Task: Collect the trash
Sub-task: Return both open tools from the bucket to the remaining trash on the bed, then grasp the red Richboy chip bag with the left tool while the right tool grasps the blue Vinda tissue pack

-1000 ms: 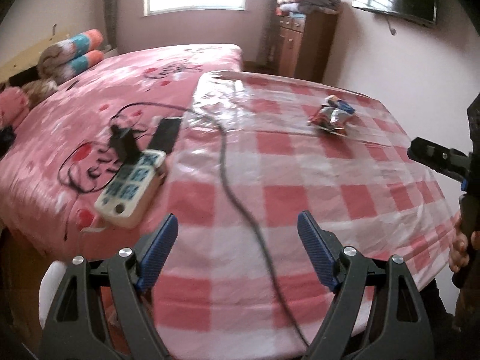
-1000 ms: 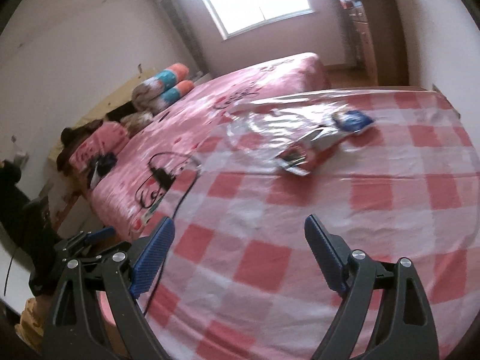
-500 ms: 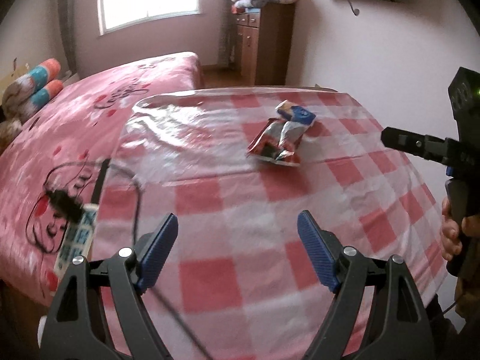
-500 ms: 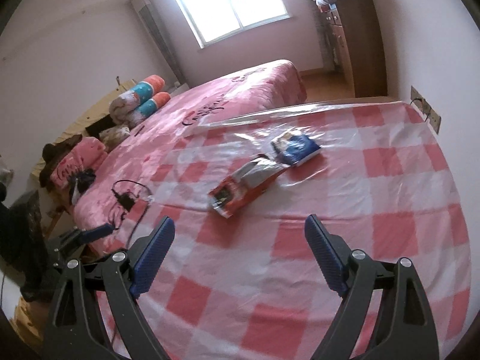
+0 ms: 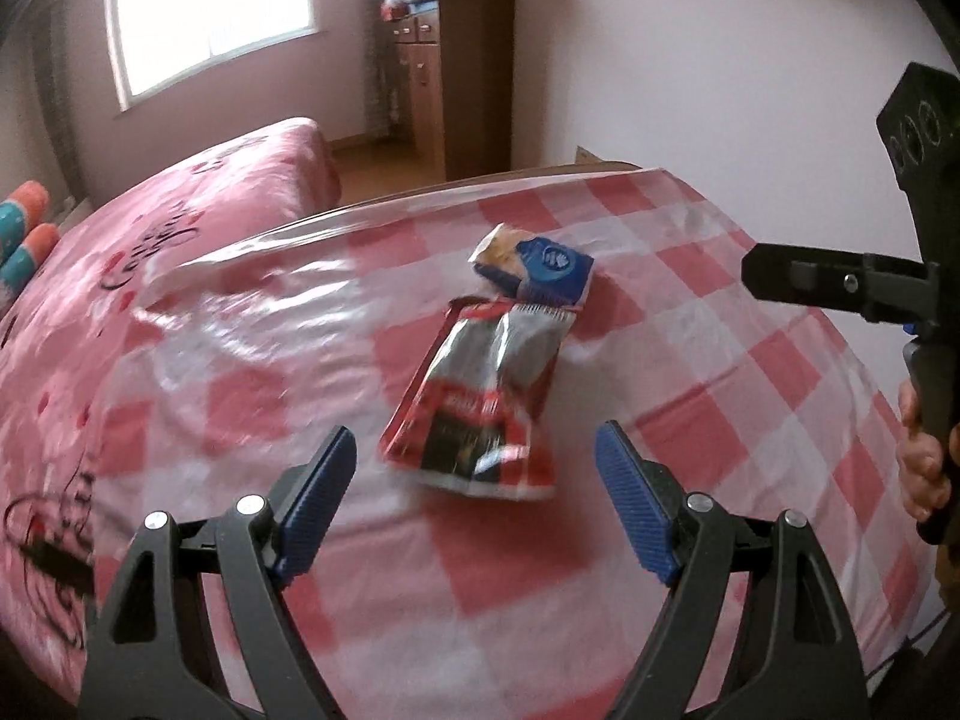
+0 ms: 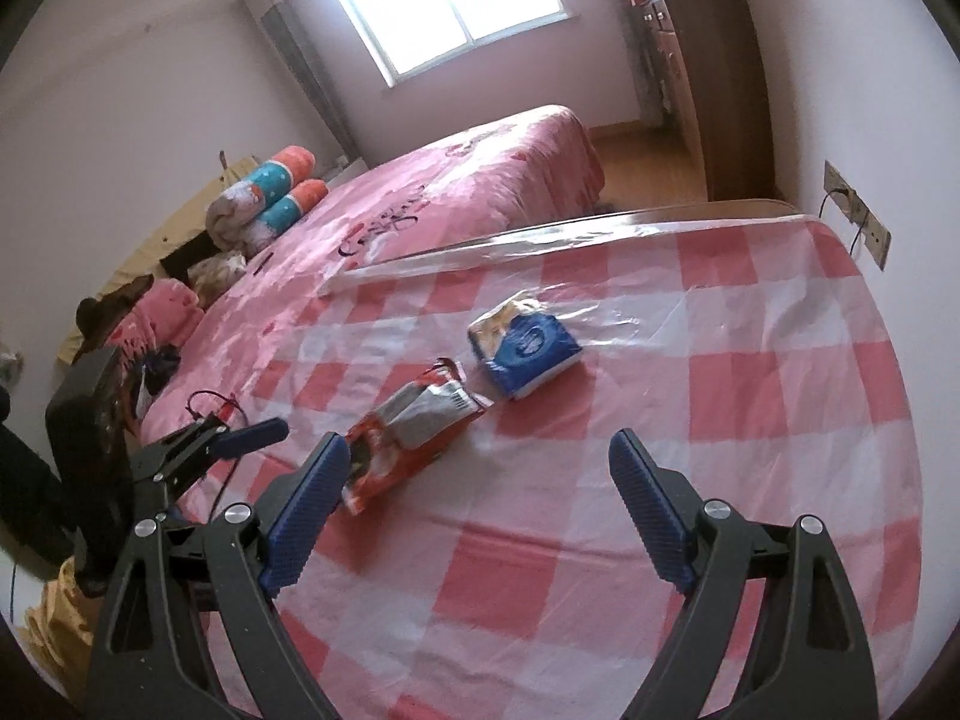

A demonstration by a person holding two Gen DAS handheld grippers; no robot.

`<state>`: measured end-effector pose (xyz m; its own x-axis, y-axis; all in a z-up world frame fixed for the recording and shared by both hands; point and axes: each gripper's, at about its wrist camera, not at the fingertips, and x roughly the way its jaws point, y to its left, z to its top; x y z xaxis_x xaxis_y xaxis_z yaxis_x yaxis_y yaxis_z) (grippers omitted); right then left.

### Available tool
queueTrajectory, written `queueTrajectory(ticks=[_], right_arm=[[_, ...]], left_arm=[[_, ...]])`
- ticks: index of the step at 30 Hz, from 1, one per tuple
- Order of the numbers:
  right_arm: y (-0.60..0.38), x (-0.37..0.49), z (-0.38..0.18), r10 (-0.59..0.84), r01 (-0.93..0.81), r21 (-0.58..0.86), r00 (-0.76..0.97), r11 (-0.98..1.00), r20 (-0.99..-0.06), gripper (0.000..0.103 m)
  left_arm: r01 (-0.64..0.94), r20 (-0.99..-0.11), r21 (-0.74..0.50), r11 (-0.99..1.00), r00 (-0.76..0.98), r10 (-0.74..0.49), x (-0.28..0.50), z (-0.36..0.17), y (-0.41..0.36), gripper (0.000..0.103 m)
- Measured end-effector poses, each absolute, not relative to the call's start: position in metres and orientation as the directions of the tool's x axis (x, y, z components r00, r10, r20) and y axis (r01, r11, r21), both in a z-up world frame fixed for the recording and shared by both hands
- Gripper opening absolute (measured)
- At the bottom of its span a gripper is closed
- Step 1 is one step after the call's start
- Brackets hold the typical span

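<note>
A crumpled red and silver snack wrapper (image 5: 480, 408) lies flat on the table with the red-and-white checked cloth (image 5: 720, 420). A blue and white packet (image 5: 540, 264) lies just behind it, touching its far end. My left gripper (image 5: 474, 498) is open and empty, low over the cloth, with the red wrapper just ahead between its fingers. My right gripper (image 6: 480, 504) is open and empty, nearer the table's front; the red wrapper (image 6: 414, 426) is by its left finger and the blue packet (image 6: 528, 354) is farther ahead. Each gripper shows in the other's view.
A bed with a pink cover (image 6: 468, 192) adjoins the table's left side, with rolled blankets (image 6: 270, 192) and a black cable (image 6: 210, 408) on it. A wooden cabinet (image 5: 474, 72) stands at the back. A wall (image 6: 870, 120) with a socket runs along the table's right edge.
My left gripper swung right, away from the power strip, and closed in on the red wrapper. My right gripper moved forward toward the two pieces of trash. Both stayed open.
</note>
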<state>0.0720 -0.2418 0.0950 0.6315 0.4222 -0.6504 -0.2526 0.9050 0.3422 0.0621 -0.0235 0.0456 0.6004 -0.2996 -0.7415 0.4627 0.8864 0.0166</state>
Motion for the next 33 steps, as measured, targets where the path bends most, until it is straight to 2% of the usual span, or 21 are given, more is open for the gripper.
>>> queueTrajectory(ticks=[16,19,24,30,33], right_arm=[[-0.215,0.143,0.070,0.394,-0.330,0.236,0.583,0.914,-0.711,0.087],[-0.211,0.153,0.066,0.376,-0.333,0.212,0.578,0.919,-0.724,0.087],[-0.203,0.167,0.058,0.334,-0.350,0.144,0.576,0.926,-0.746,0.087],[-0.198,0.174,0.052,0.323,-0.363,0.120,0.572,0.924,-0.754,0.087],[-0.196,0.174,0.050,0.327,-0.378,0.112,0.570,0.919,-0.754,0.082]], left_arm=[[0.509,-0.779,-0.024,0.861,0.531,-0.335,0.115,0.018,-0.042,0.082],[0.505,-0.783,-0.027,0.863,0.527,-0.332,0.119,0.014,-0.045,0.073],[0.480,-0.765,-0.036,0.876,0.551,-0.334,0.115,0.013,-0.044,0.070],[0.419,-0.758,-0.069,0.905,0.568,-0.321,0.113,0.012,-0.035,0.058],[0.391,-0.755,-0.073,0.918,0.579,-0.307,0.112,0.013,-0.035,0.056]])
